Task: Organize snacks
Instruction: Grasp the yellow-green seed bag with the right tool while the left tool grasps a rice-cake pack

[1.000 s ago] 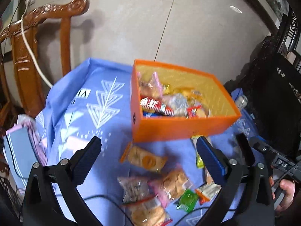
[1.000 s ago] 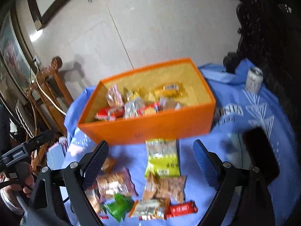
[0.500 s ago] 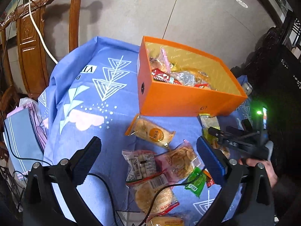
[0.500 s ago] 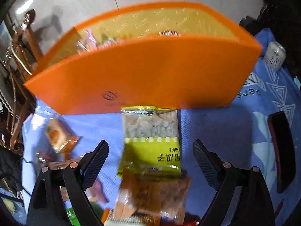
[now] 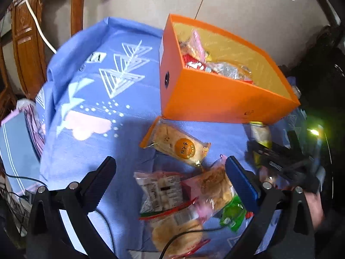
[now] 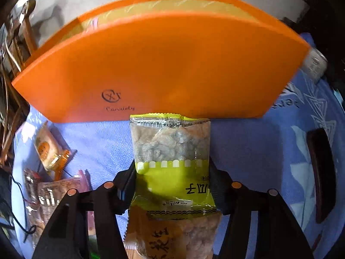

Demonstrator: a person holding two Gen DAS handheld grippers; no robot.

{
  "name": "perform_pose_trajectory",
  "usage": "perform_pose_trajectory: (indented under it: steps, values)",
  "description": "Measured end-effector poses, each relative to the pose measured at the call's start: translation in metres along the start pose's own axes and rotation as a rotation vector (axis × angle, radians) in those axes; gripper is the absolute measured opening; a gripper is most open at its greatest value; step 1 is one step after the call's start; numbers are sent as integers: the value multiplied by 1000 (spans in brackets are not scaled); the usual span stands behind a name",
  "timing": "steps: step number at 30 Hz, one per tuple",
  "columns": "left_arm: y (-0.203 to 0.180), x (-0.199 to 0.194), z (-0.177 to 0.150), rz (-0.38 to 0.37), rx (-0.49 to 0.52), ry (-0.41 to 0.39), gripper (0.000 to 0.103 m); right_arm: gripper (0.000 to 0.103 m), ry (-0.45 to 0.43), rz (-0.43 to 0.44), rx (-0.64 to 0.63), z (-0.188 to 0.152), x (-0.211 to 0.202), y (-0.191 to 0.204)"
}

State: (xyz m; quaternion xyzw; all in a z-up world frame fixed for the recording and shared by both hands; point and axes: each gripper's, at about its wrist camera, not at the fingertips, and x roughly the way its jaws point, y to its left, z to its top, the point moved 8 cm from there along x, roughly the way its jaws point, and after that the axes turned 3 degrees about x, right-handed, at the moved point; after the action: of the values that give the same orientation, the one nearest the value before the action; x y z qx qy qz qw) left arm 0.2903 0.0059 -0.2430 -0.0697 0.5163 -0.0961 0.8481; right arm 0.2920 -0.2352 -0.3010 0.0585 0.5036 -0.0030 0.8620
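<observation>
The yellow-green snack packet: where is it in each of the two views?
Left wrist view: yellow-green snack packet at the right, just below the orange box, partly hidden by the right gripper.
Right wrist view: centre, between the gripper's fingers.
Shared landmark: the orange box.

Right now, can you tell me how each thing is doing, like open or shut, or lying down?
orange box: open on top, snacks inside.
green-and-clear snack bag: flat on the cloth, sealed, squeezed from both sides.
right gripper: has just been closing on that bag.
left gripper: open, holding nothing.
round-cake packet: lying flat, sealed.
</observation>
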Motion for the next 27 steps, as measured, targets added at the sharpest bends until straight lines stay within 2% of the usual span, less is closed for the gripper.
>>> perform_pose_trajectory:
  steps: [3, 14, 20, 22, 24, 27]
  values:
    - [-8, 19, 6, -12, -52, 18, 99, 60, -29, 33, 58, -1, -19, -4]
    - [-13, 86, 6, 79, -306, 115, 99, 60, -91, 100, 117, -3, -69, -8]
    - [-18, 100, 13, 138, -285, 99, 98, 61, -92, 114, 144, -8, -78, -12]
    - [-19, 101, 13, 159, -267, 98, 93, 61, -94, 115, 147, -8, -79, -13]
    - [-19, 98, 12, 210, -231, 93, 72, 61, -94, 119, 153, -8, -79, -14]
    - [-19, 97, 11, 226, -206, 94, 62, 61, -92, 126, 170, -9, -80, -16]
